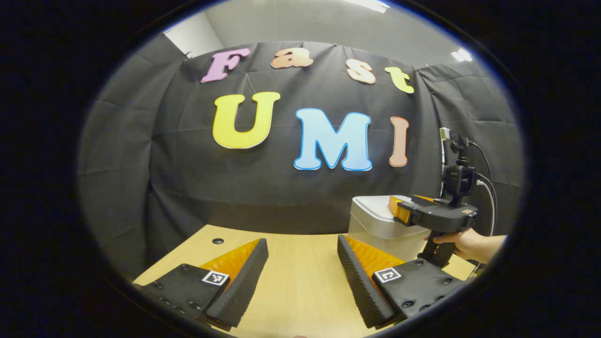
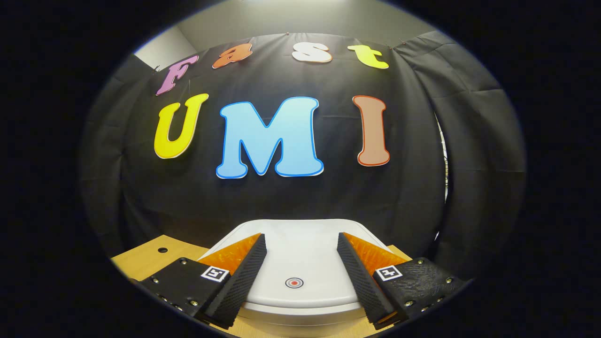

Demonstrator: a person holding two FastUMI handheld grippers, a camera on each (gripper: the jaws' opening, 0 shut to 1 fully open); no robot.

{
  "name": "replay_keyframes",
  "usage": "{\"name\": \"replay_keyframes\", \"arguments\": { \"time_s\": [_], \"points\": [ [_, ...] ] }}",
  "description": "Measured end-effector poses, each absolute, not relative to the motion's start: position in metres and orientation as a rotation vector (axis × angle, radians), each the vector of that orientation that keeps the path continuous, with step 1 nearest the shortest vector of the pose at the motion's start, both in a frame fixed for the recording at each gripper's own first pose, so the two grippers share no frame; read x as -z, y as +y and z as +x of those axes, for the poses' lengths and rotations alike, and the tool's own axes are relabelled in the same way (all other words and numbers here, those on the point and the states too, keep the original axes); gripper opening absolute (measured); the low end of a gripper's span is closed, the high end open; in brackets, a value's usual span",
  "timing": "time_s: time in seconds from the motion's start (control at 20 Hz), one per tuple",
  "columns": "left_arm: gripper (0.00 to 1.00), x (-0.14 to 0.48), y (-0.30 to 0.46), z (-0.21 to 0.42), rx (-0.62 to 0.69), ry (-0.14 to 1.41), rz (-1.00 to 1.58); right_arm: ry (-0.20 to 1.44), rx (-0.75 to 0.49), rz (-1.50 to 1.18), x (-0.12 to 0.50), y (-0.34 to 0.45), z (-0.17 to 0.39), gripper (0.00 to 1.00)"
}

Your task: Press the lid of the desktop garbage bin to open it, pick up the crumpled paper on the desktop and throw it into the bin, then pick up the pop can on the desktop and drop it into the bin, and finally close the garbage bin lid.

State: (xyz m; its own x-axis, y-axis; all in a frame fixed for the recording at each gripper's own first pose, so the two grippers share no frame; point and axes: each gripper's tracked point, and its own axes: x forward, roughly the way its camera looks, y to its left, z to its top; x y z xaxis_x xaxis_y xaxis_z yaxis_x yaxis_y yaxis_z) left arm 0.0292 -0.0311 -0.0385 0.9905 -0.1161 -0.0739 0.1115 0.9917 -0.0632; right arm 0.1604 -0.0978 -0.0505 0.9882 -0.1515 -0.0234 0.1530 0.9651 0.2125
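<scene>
Your right gripper [image 2: 302,263] hangs spread above the bin [image 2: 300,300], lid [image 2: 300,249] shut, contents hidden. Your left gripper [image 1: 303,263], spread, holds nothing above the table [image 1: 300,291].

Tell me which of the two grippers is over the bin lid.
The right gripper, open above the closed bin lid; the left gripper hangs open over bare desktop.

Left gripper [image 1: 303,263] open above bare wooden surface [image 1: 300,291], right gripper [image 1: 399,211] over closed bin [image 1: 375,223], hand [image 1: 462,241] holding it
</scene>
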Motion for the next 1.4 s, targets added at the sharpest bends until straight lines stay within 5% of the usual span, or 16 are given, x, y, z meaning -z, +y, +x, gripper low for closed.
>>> {"name": "replay_keyframes", "arguments": {
  "time_s": [0.6, 1.4],
  "points": [
    [0.98, 0.031, -0.041, -0.004, -0.024, 0.048, -0.038, 0.149, 0.045, 0.192, 0.052, -0.083, 0.092, 0.97],
    [0.98, 0.02, -0.048, 0.002, 0.086, -0.007, -0.031, 0.061, 0.031, 0.128, 0.028, -0.055, -0.009, 0.97]
  ]
}}
